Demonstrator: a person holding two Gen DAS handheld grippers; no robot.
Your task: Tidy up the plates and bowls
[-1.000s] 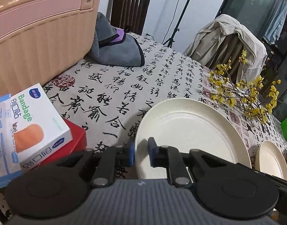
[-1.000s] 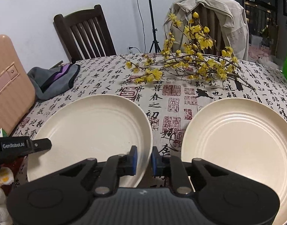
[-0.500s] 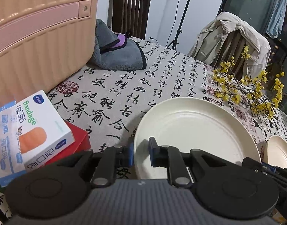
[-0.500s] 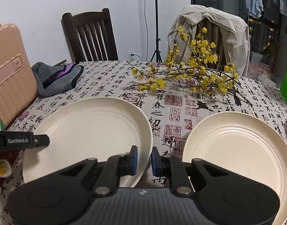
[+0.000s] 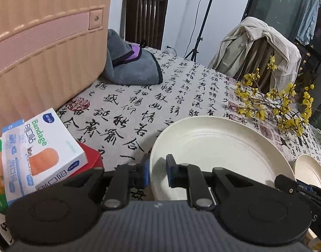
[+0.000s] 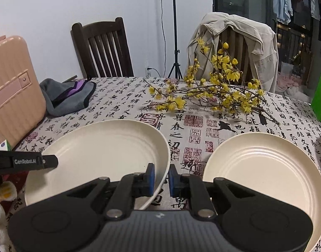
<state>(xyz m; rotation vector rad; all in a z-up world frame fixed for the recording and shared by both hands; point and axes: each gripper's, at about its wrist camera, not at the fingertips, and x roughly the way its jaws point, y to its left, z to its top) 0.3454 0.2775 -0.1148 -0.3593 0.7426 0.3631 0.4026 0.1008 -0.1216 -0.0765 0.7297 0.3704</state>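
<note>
Two pairs of tongs grip one cream plate point(image 6: 101, 153) by opposite edges, holding it above a tabletop point(image 5: 139, 96) covered with a cloth printed in black calligraphy. The left tongs point(image 5: 157, 171) are clamped on the plate's left rim, and the right tongs point(image 6: 161, 177) are clamped on its right rim. A second cream plate point(image 6: 263, 174) lies flat on the tabletop just to the right. Behind both plates lies a branch of yellow blossoms point(image 6: 215, 92). A pink suitcase point(image 5: 45, 42) stands at the left, with a grey cloth point(image 5: 133, 69) beside it and a bandage box point(image 5: 43, 147) in front.
</note>
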